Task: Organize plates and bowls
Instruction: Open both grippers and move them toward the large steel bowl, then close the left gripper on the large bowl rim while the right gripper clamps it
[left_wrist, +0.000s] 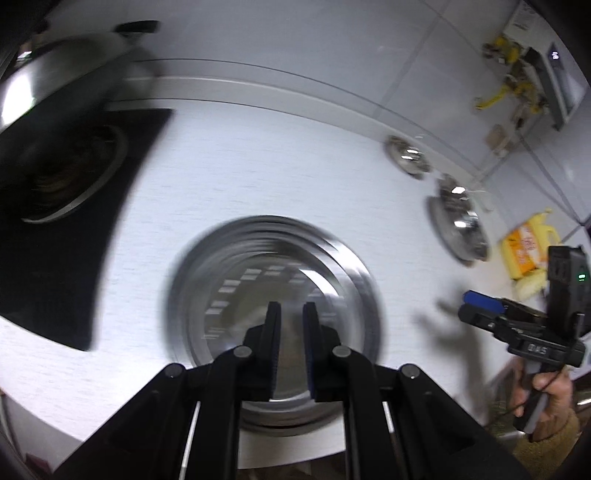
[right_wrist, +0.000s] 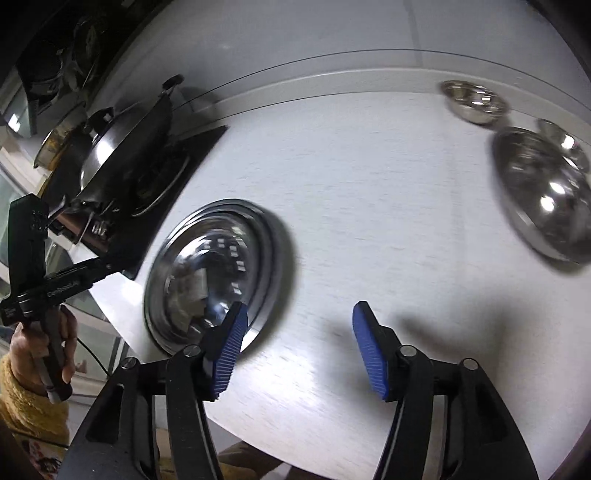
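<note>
A stack of shiny steel plates (left_wrist: 273, 266) lies flat on the white counter (left_wrist: 258, 166), next to the black stove. My left gripper (left_wrist: 291, 308) hovers over the near half of the stack, jaws shut with nothing seen between them. In the right wrist view the same stack (right_wrist: 221, 258) sits at centre left, and the left gripper (right_wrist: 94, 269) shows at the left edge in a hand. My right gripper (right_wrist: 300, 308) stands open over bare counter just right of the stack, its left pad overlapping the stack's rim in the picture. It also appears as the right gripper (left_wrist: 469, 304) at the far right.
A small steel bowl (right_wrist: 474, 101) sits by the back wall. A large steel dish (right_wrist: 543, 192) lies at the right with another small bowl (right_wrist: 565, 144) behind it. A wok (right_wrist: 125, 147) rests on the stove (left_wrist: 55, 192). A yellow bottle (left_wrist: 528, 251) stands far right.
</note>
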